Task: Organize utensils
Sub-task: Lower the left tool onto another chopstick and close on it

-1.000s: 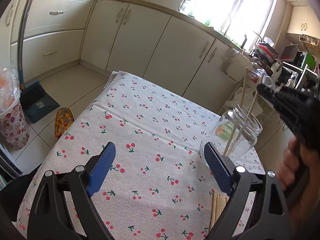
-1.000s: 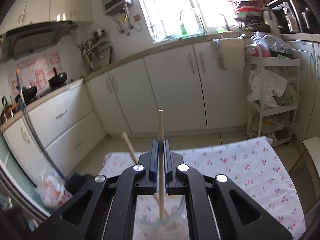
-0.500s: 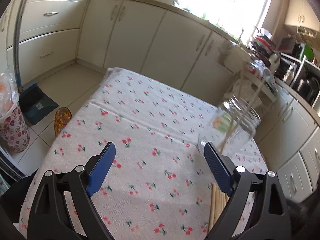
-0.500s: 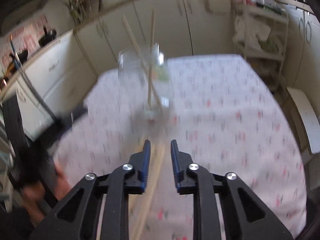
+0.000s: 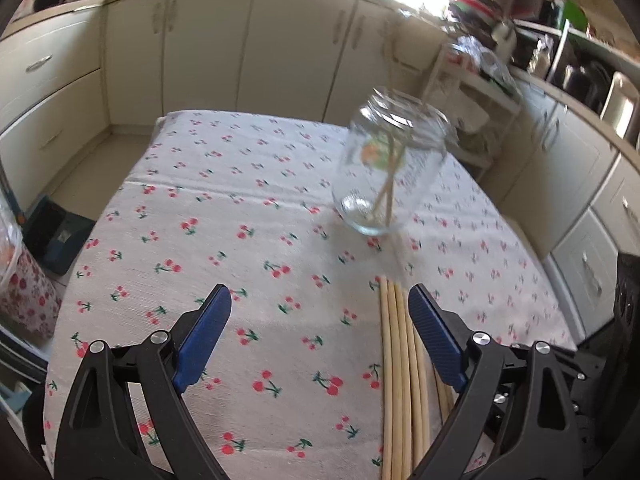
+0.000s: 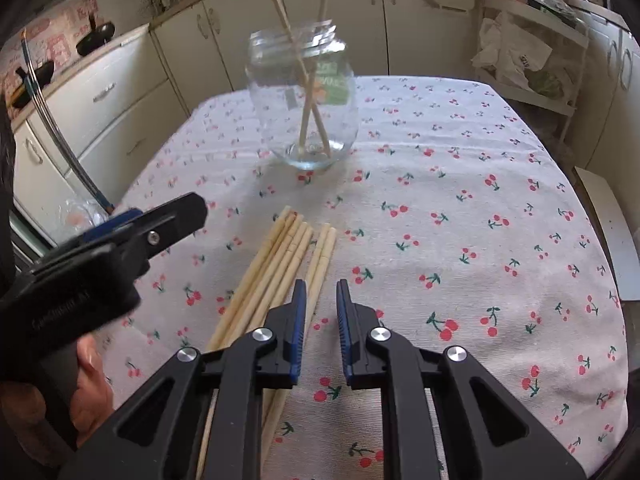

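The right gripper [image 6: 321, 286] has black plastic arms with triangular cut-outs, round silver screws at the joints, and blue ribbed pads on the jaws. The left gripper [image 5: 320, 304] is built the same, with faint embossed lettering on its black body.

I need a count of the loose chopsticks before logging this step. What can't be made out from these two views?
- Loose chopsticks: near ends hidden under the right tongs in the right wrist view; cut off by the bottom edge in the left wrist view, so no sure count.
- Jar: motion-blurred in the left wrist view.
- Jar label: too blurred to read.
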Available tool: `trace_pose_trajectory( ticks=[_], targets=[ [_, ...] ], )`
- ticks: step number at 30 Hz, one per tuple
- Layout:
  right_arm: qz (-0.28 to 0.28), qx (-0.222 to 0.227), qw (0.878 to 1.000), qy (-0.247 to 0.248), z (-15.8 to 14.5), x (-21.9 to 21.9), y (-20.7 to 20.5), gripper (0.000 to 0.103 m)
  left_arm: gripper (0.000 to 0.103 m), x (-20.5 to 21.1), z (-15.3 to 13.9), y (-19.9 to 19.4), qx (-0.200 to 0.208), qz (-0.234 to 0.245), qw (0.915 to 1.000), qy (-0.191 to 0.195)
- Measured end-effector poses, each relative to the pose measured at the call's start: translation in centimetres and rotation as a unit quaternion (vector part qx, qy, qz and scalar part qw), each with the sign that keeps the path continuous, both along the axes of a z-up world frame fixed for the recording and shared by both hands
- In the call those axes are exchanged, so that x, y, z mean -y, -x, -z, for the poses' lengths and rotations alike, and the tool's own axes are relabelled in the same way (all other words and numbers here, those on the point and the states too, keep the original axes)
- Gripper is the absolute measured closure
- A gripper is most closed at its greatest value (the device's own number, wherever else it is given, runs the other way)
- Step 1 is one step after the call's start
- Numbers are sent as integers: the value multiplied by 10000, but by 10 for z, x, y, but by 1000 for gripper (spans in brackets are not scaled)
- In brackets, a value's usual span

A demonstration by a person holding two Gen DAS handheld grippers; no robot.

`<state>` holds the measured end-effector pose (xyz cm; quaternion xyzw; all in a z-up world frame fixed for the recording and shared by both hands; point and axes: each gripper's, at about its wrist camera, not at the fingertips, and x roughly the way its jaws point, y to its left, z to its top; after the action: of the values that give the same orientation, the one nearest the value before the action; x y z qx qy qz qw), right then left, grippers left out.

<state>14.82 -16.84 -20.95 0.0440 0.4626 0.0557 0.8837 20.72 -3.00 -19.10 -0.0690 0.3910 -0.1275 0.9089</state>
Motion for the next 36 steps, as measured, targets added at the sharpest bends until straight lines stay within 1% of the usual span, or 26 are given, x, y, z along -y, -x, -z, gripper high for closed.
trace_pose_trajectory(
  ticks=[3, 5, 8, 11, 12, 14, 16, 17, 19, 21, 22, 24, 25, 26, 32, 36],
  targets=[
    [-68, 63, 9995, 317, 0, -3, 1, 87, 17, 6, 3, 1, -101, 99, 9998, -131],
    [-21, 48, 9992, 406, 2, 1, 0, 87, 17, 8, 5, 1, -179, 151, 9996, -153],
    [56, 39, 9993, 355, 2, 13, -3, 87, 17, 13, 8, 0, -272, 282, 9989, -238],
    [105, -30, 9999, 53, 2, 25, -4, 87, 17, 22, 12, -2, -347, 466, 9976, -389],
    [107, -33, 9999, -22, 2, 27, -3, 87, 19, 25, 13, -2, -371, 518, 9971, -422],
    [99, -48, 9998, -188, 2, 33, -3, 87, 27, 33, 17, -5, -465, 656, 9953, -545],
    [97, -47, 9996, -264, 2, 36, -2, 87, 39, 38, 21, -6, -571, 769, 9935, -612],
    [87, -50, 9994, -332, 2, 38, -2, 87, 41, 40, 21, -6, -538, 763, 9933, -678],
    [77, -51, 9993, -353, 2, 39, -2, 87, 53, 41, 21, -6, -536, 772, 9932, -694],
    [84, -63, 9992, -392, 2, 39, -3, 87, 63, 38, 21, -8, -574, 735, 9940, -573],
    [77, -61, 9992, -387, 2, 39, -3, 87, 71, 33, 21, -9, -615, 656, 9949, -460],
    [47, -59, 9992, -391, 2, 39, -4, 87, 81, 26, 21, -13, -683, 552, 9957, -301],
    [39, -63, 9992, -394, 2, 39, -5, 87, 83, 20, 22, -15, -752, 508, 9958, -129],
    [33, -68, 9992, -402, 2, 39, -6, 87, 84, 18, 22, -16, -790, 495, 9956, -74],
    [-13, -82, 9994, -330, 2, 37, -8, 87, 86, 14, 23, -16, -780, 399, 9961, -82],
    [-201, -93, 9995, -236, 3, 30, -13, 87, 87, 6, 24, -17, -887, 237, 9956, 180]
  ],
)
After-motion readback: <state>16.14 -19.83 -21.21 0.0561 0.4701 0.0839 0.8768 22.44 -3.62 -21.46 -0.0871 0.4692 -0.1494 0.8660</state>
